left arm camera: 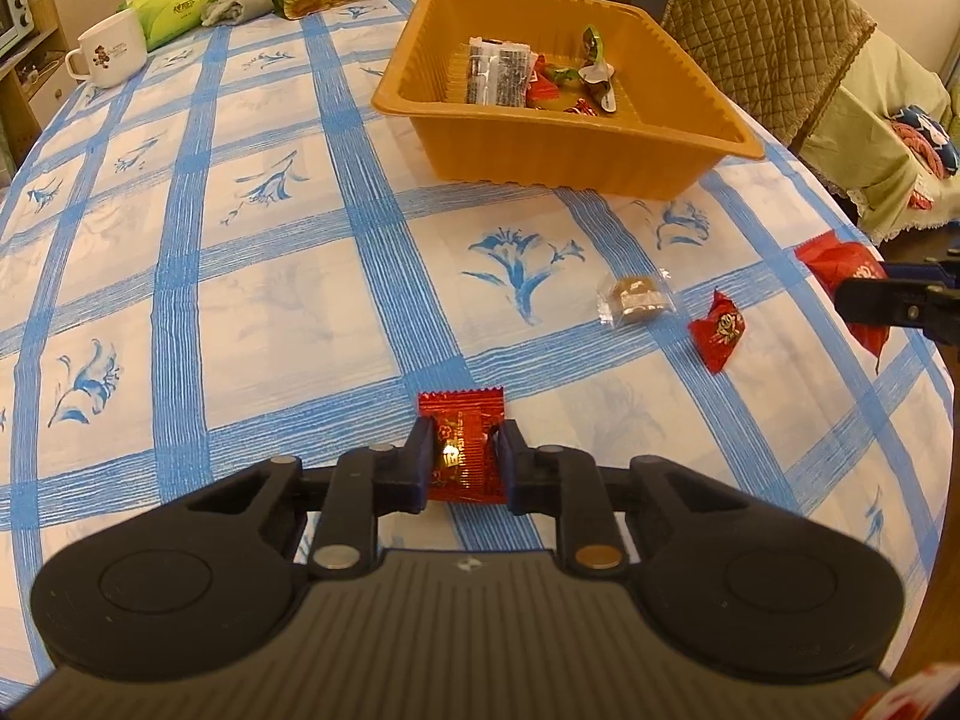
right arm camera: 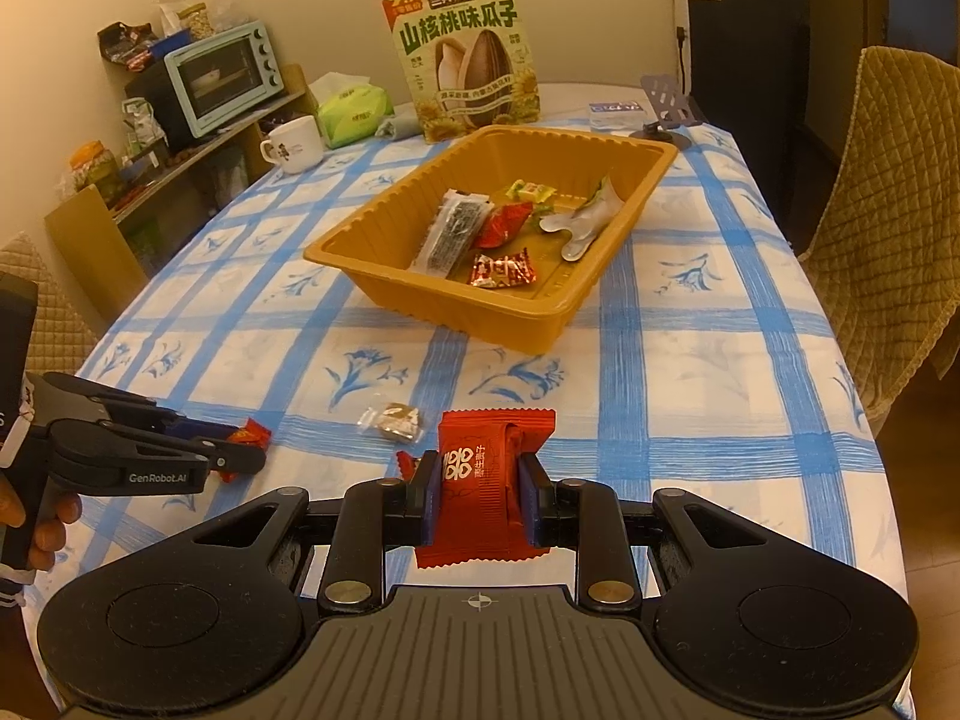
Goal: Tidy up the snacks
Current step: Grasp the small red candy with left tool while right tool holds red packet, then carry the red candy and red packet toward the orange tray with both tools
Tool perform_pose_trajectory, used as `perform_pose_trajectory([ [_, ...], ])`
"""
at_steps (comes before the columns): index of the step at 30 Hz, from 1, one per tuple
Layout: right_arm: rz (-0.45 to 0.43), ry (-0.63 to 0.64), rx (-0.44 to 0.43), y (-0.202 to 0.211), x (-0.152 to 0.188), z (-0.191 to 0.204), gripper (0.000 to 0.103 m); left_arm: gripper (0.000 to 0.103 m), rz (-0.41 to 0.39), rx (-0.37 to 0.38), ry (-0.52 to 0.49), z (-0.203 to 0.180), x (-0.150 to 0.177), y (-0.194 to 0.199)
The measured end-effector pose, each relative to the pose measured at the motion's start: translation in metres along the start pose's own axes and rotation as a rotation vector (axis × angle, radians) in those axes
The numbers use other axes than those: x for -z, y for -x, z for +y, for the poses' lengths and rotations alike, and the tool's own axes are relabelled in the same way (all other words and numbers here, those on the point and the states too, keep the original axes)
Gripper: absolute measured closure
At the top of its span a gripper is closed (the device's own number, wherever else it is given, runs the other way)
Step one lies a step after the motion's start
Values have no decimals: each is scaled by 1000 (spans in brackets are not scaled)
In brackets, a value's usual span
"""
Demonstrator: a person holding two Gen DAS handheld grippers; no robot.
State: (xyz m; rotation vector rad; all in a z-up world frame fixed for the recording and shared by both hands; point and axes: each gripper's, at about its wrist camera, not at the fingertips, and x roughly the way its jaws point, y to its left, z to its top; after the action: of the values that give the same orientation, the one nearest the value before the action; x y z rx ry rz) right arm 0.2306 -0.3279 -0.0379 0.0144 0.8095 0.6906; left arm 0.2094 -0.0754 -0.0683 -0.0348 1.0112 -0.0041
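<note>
My left gripper (left arm camera: 463, 429) is shut on a small shiny red candy packet (left arm camera: 461, 414) just above the blue-checked tablecloth; it also shows at the left of the right wrist view as the left gripper (right arm camera: 240, 450). My right gripper (right arm camera: 479, 462) is shut on a larger red snack packet (right arm camera: 480, 450), held upright. An orange plastic tray (left arm camera: 570, 156) (right arm camera: 480, 324) stands farther back and holds several wrapped snacks. Two loose snacks lie between the grippers: a brown candy in clear wrap (left arm camera: 636, 300) (right arm camera: 396, 420) and a red wrapped candy (left arm camera: 717, 330).
A white mug (right arm camera: 294, 144), a green tissue pack (right arm camera: 348, 111) and a tall sunflower-seed bag (right arm camera: 468, 66) stand at the table's far end, with a phone stand (right arm camera: 666, 108) beside them. Quilted chairs (right arm camera: 888, 210) flank the table. A toaster oven (right arm camera: 222, 78) sits on a shelf.
</note>
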Motion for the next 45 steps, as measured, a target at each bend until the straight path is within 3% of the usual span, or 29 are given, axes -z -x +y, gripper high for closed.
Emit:
perform_pose_trajectory([
  [10, -25, -14, 7, 10, -1, 9, 76, 84, -56, 27, -6, 5, -6, 28],
  [24, -69, -29, -1, 17, -29, 13, 76, 84, -177, 73, -64, -5, -49, 69],
  [45, -171, -94, -4, -26, -121, -25, 76, 84, -262, 60, -118, -21, -164, 34],
])
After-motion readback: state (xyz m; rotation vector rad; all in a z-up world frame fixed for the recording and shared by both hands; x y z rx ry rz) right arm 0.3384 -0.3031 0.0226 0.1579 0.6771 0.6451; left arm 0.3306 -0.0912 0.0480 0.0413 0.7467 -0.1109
